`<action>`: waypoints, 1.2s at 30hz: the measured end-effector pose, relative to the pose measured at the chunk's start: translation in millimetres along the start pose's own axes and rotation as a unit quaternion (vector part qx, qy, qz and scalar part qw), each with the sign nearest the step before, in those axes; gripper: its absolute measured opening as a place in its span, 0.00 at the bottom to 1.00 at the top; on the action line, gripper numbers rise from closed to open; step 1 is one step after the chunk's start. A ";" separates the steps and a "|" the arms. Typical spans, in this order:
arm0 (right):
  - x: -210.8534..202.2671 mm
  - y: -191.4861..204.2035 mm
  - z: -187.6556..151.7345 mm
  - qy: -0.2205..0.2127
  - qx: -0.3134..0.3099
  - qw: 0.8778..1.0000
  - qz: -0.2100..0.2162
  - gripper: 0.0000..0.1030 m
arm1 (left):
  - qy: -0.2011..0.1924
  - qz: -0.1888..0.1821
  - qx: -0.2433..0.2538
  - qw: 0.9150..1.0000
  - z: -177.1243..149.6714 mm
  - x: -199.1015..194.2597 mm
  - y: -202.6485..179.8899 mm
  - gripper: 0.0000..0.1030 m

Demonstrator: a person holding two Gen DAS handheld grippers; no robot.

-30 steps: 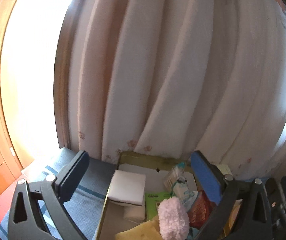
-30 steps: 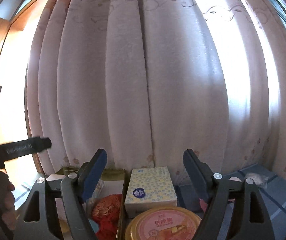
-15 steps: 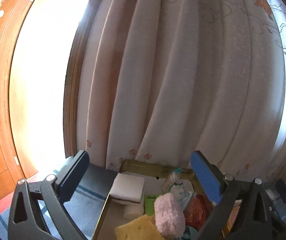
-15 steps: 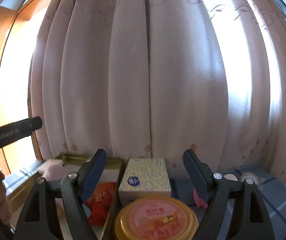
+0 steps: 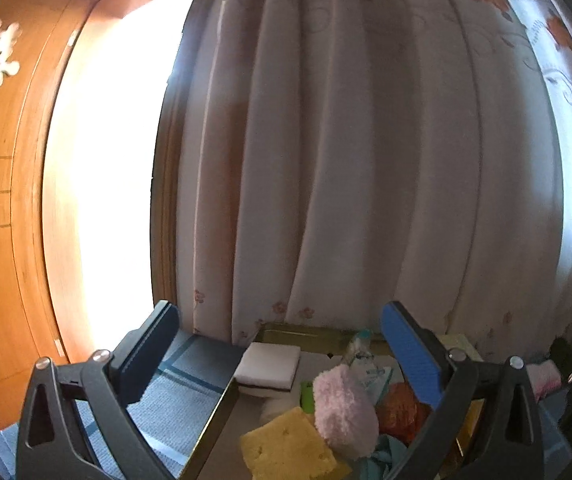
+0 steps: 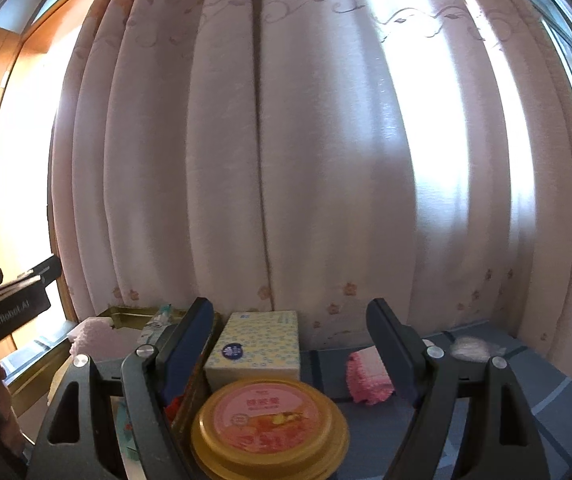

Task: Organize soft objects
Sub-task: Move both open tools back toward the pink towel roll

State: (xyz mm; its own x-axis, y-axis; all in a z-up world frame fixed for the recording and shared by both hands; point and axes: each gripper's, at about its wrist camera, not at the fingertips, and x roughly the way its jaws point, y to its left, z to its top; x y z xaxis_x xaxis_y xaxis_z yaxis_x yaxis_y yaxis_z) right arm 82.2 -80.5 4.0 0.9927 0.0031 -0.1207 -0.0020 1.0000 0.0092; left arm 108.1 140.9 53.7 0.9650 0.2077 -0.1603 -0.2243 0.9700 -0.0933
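Note:
A gold-rimmed box holds soft things: a white sponge, a yellow sponge, a fluffy pink cloth and a red bag. My left gripper is open and empty, raised above the box. My right gripper is open and empty above a tissue pack and a round yellow tub. A pink folded cloth lies on the blue table at the right, next to the right finger. The box and the fluffy cloth also show in the right wrist view.
A pale flowered curtain hangs right behind the table. A wooden door frame and bright window are at the left. A white crumpled bit lies at the far right of the blue cloth. The left gripper's body shows at the left.
Both grippers have tilted up and pulled back a little, so the box contents sit lower and nearer. Both stay open and empty.

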 end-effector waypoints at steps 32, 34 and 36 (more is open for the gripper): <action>-34.5 -118.6 4.0 -0.019 -0.025 0.993 -0.112 0.78 | 0.078 -0.074 0.071 0.992 -39.6 -29.5 -81.4 1.00; -35.3 -132.7 3.9 -0.011 -0.027 0.992 -0.126 0.78 | 0.085 -0.081 0.069 0.991 -41.8 -32.1 -88.4 1.00; -36.5 -148.9 3.7 -0.004 -0.027 0.990 -0.141 0.78 | 0.088 -0.088 0.067 0.990 -42.8 -34.9 -94.5 1.00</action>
State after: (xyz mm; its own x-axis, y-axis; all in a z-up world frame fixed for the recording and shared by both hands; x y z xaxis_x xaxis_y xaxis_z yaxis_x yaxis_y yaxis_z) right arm 46.7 -229.6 10.8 0.9558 -0.2752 -0.1038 0.2682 0.9603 -0.0761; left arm 89.8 36.6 26.1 0.9460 0.0202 -0.3235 -0.0236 0.9997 -0.0066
